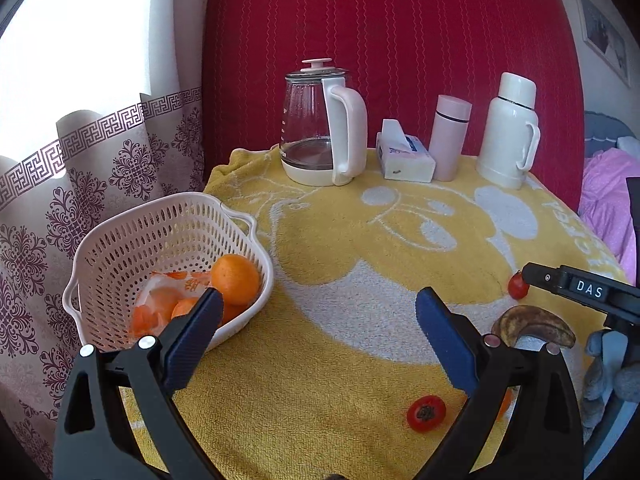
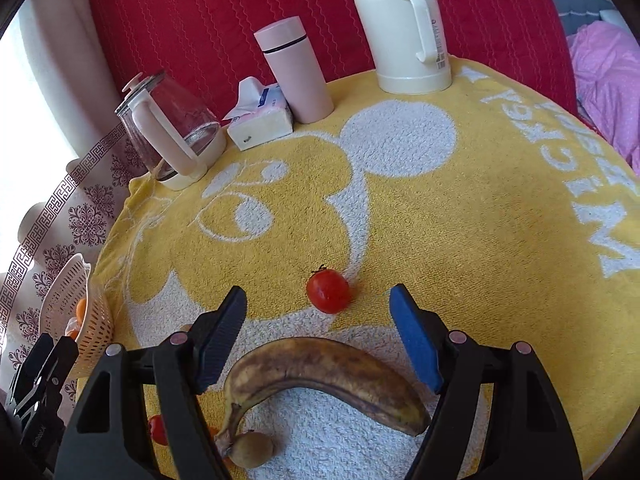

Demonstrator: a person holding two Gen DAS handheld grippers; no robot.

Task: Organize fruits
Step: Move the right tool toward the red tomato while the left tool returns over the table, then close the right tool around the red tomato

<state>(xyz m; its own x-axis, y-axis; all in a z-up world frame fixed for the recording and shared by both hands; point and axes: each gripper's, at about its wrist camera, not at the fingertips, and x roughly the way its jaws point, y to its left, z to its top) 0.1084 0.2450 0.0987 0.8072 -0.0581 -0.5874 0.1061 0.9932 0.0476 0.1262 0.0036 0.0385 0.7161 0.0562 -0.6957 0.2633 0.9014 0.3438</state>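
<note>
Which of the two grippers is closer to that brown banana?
The right gripper: the banana lies just beneath its open fingers. The left gripper hovers open by the basket, farther off.

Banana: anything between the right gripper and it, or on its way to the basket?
Nothing visible blocks the grasp: the right gripper is open just above the banana. A small brown fruit sits against its stem. Toward the basket, only the open left gripper hovers nearby.

A red quilted backdrop [image 1: 400, 40] rises behind the table — bright daylight floods a patterned curtain [image 1: 100, 152] at left. Pink bedding [image 1: 608, 196] lies right.
</note>
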